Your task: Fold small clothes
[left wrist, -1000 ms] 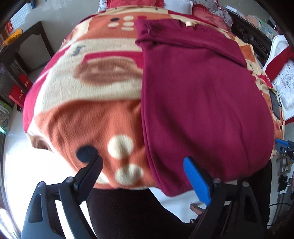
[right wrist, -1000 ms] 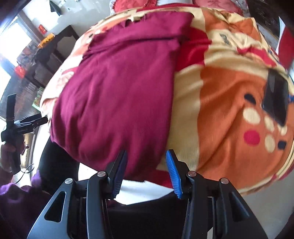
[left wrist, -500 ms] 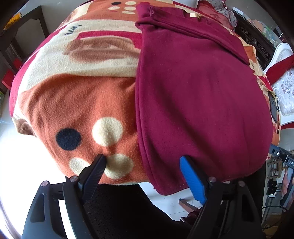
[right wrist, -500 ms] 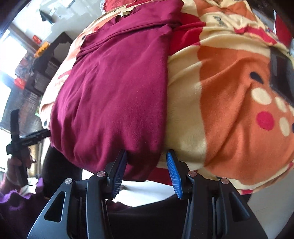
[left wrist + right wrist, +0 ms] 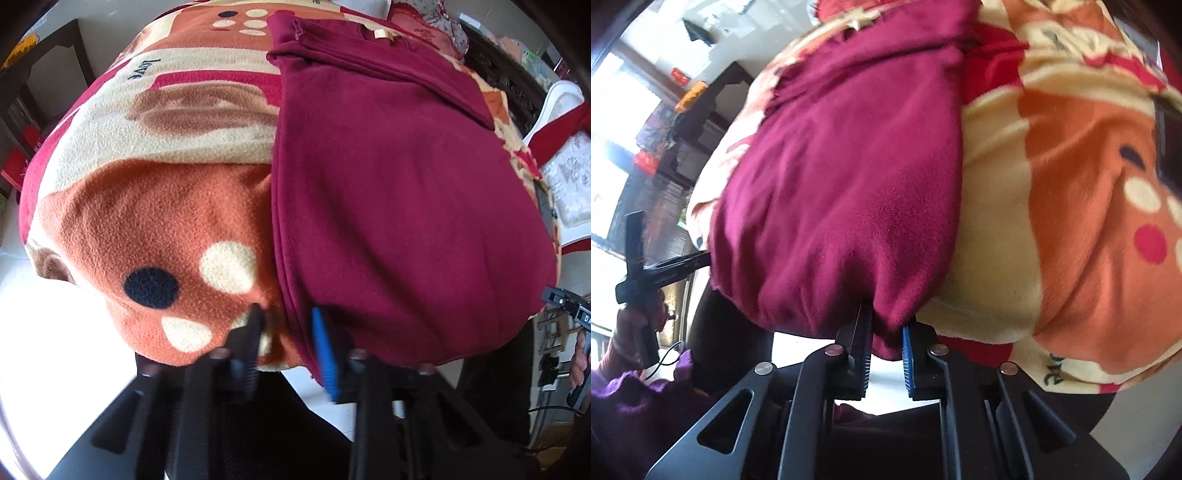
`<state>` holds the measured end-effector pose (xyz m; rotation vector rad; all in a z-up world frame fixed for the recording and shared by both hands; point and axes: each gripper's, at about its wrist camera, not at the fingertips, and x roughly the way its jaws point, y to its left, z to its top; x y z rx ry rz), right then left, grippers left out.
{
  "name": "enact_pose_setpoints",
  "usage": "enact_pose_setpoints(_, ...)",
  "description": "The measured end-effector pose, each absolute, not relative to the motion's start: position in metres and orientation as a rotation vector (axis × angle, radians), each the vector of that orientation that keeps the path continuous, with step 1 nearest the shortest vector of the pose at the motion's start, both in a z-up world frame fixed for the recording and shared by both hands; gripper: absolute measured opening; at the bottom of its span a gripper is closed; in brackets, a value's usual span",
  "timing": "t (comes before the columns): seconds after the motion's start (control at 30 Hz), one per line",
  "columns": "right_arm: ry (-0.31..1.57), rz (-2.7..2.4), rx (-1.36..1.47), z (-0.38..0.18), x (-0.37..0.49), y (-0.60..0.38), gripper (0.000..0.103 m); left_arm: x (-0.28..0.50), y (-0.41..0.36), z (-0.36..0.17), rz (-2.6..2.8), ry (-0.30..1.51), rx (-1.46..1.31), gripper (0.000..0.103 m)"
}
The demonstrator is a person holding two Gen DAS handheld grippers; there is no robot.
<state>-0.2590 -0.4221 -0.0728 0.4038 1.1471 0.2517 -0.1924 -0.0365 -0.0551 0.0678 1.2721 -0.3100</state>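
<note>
A maroon garment point(image 5: 399, 192) lies flat on an orange, cream and red patterned blanket point(image 5: 155, 221), its near hem hanging over the blanket's front edge. My left gripper point(image 5: 290, 332) is closed on the garment's near left corner, with some blanket fabric between the pads too. The garment also shows in the right wrist view point(image 5: 849, 184). My right gripper point(image 5: 886, 339) is shut on the garment's near right corner at the hem. The far end of the garment is folded over near the top.
The blanket point(image 5: 1082, 221) covers a raised surface with white floor below. A dark side table point(image 5: 48, 74) stands at the far left. A white chair with red cloth point(image 5: 561, 155) is at the right. A black flat object point(image 5: 1171, 136) lies on the blanket's right side.
Both grippers moved in to the garment's near hem and closed. The left jaws narrowed from wide open onto the left corner; the right jaws closed onto the right corner.
</note>
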Motion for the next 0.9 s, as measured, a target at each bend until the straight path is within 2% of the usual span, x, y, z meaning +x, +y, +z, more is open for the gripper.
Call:
enact_pose_setpoints(0.17, 1.113, 0.29, 0.367, -0.053, -0.26, -0.42, 0.0, -0.195, -0.037, -0.049, -0.312, 1.273, 0.097, 0.023)
enact_pose_setpoints(0.3, 1.138, 0.272, 0.351, -0.06, -0.256, -0.416, 0.0, -0.199, -0.038, -0.041, -0.333, 1.282, 0.066, 0.038)
enact_pose_setpoints(0.4, 1.149, 0.269, 0.359, -0.065, -0.254, -0.424, 0.0, -0.203, -0.046, -0.037, -0.349, 1.268, 0.065, 0.044)
enact_pose_setpoints(0.67, 1.157, 0.272, 0.377, -0.069, -0.252, -0.431, 0.0, -0.193, -0.054, -0.065, -0.362, 1.336, 0.074, 0.044)
enact_pose_setpoints(0.9, 1.165, 0.266, 0.394, -0.073, -0.25, -0.435, 0.0, -0.192, -0.061, -0.052, -0.476, 1.288, 0.031, 0.044)
